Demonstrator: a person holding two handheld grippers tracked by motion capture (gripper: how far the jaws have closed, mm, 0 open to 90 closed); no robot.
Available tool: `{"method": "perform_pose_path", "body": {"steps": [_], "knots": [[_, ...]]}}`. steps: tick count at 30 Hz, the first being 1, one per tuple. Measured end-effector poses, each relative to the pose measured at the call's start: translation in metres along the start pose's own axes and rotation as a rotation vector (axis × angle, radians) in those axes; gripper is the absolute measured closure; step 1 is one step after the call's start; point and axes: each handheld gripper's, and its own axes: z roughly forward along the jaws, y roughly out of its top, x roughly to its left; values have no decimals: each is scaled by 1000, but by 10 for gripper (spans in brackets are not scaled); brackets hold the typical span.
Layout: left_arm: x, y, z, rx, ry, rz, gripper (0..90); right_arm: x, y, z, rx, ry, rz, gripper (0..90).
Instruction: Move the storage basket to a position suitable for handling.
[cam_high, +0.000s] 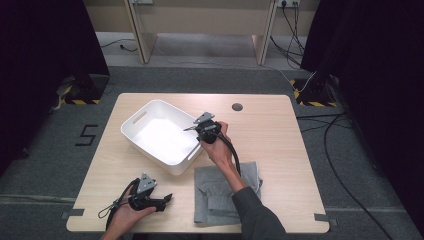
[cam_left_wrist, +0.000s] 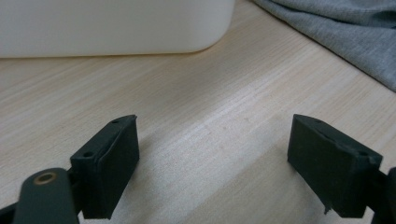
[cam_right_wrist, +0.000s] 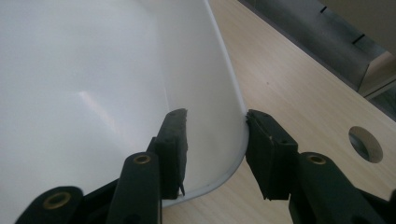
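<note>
Right gripper (cam_right_wrist: 215, 154) straddles white bin (cam_right_wrist: 93, 93) rim corner — bare table (cam_right_wrist: 289, 88) beyond.

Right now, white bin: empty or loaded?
Empty. The white bin shows bare floor and walls in the high view; the right gripper straddles its rim.

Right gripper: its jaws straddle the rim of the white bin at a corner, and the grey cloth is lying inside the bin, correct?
Not quite. The right gripper does straddle the rim of the white bin at a corner, one jaw inside the wall and one outside. But the grey cloth lies on the table beside the bin, on the person's side, not inside it; the high view shows this.
</note>
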Motion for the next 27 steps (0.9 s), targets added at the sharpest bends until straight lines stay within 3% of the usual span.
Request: {"method": "perform_pose_path", "body": {"steps": [1,6,7,8,11,12,13,15,19,22,25,27], "knots": [[0,0,0,0,0,0,159,-6,0,1,20,2,-11,649],[0,0,0,-1,0,-1,160,-26,-4,4,49,-8,-16,656],[0,0,0,-1,0,-1,160,-37,-8,8,78,-24,-40,647],[0,0,0,-1,0,-1,160,-37,-8,8,78,-24,-40,647],[0,0,0,-1,1,-1,159,-57,-16,10,66,-40,26,517],[0,0,0,-1,1,-1,159,-57,-16,10,66,-40,26,517],[0,0,0,-2,2,-1,159,-58,-16,5,58,-34,66,500],[0,0,0,-2,1,0,159,-53,-14,-1,43,-60,47,475],[0,0,0,-2,2,0,159,-40,-12,-14,21,-50,42,452],[0,0,0,-3,1,0,159,-26,-17,-24,28,-1,78,391],[0,0,0,-2,1,-2,159,-20,-22,-26,43,-11,92,379],[0,0,0,-2,1,-2,159,-18,-28,-31,8,10,157,370]]}}
